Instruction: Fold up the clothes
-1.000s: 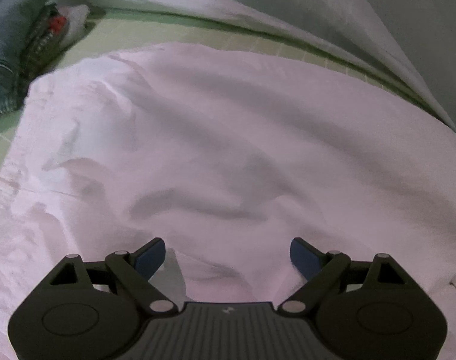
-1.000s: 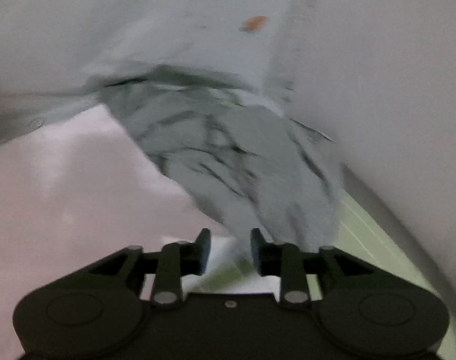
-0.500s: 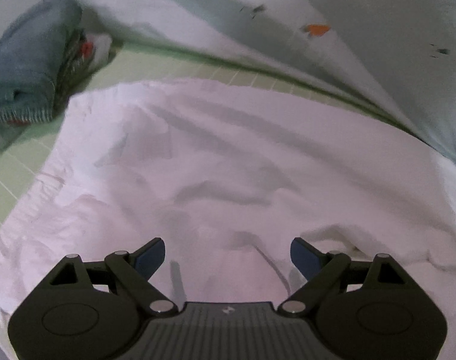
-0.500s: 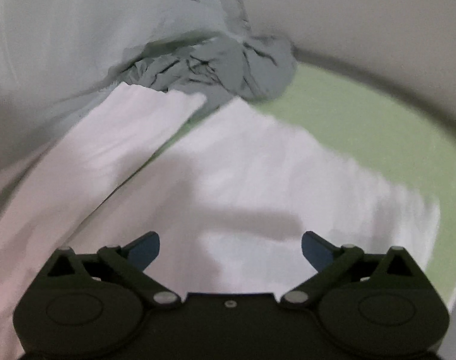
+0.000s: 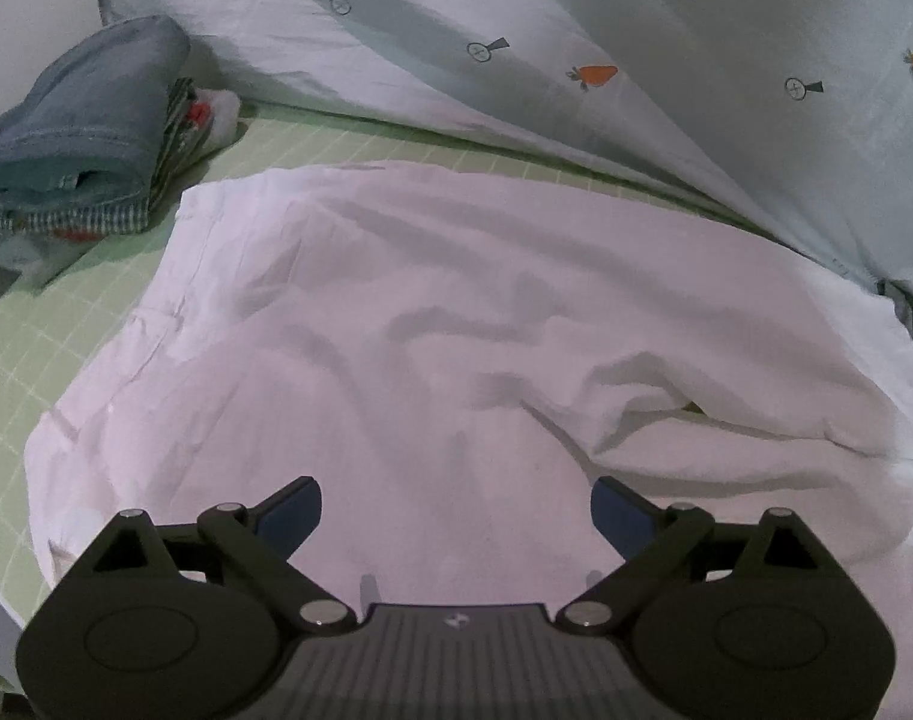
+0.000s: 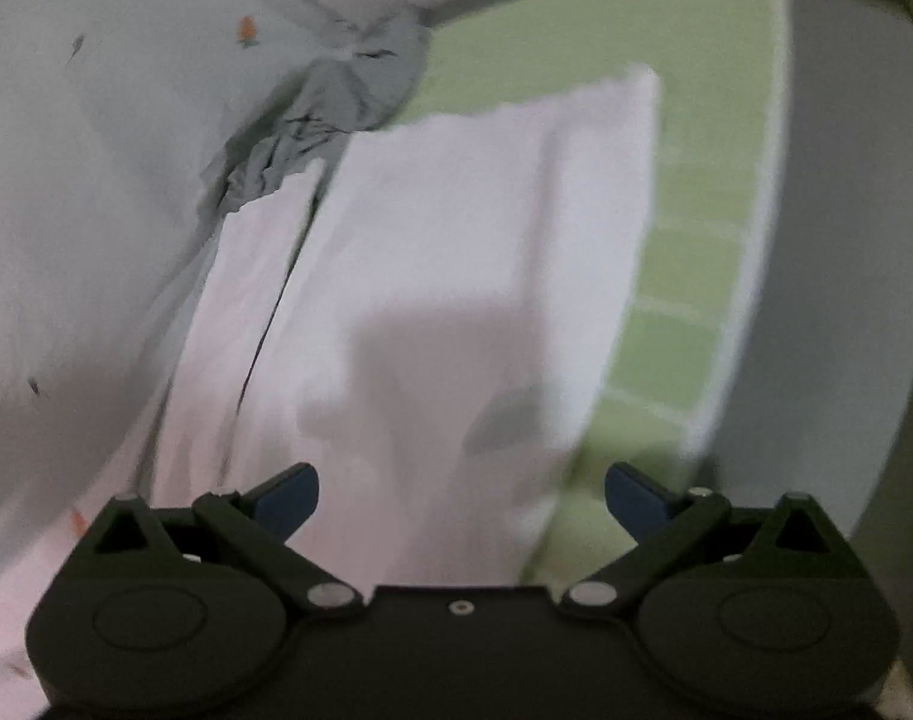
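The white garment (image 5: pixel 456 324) is seen lying spread across the green grid mat (image 5: pixel 48 336), below both tools and held by neither. The left gripper (image 5: pixel 456 501) is held wide apart above the garment's near part, nothing between its blue pads, as it was a second ago. The right gripper (image 6: pixel 462 489) is also spread wide and empty; a second ago its jaws were nearly together close to the crumpled grey cloth (image 6: pixel 330 114), so a release appears to have been made and the tool drawn back over the garment.

In the right wrist view the garment is shown as a long, flat-edged panel with a dark seam line along it, which suggests one fold has been laid. Beyond the garment, the carrot-print bedding (image 5: pixel 576 60) is banked up; to its far left a stack of folded clothes (image 5: pixel 84 138) is set on the mat. Fresh grips are judged necessary for the next fold.
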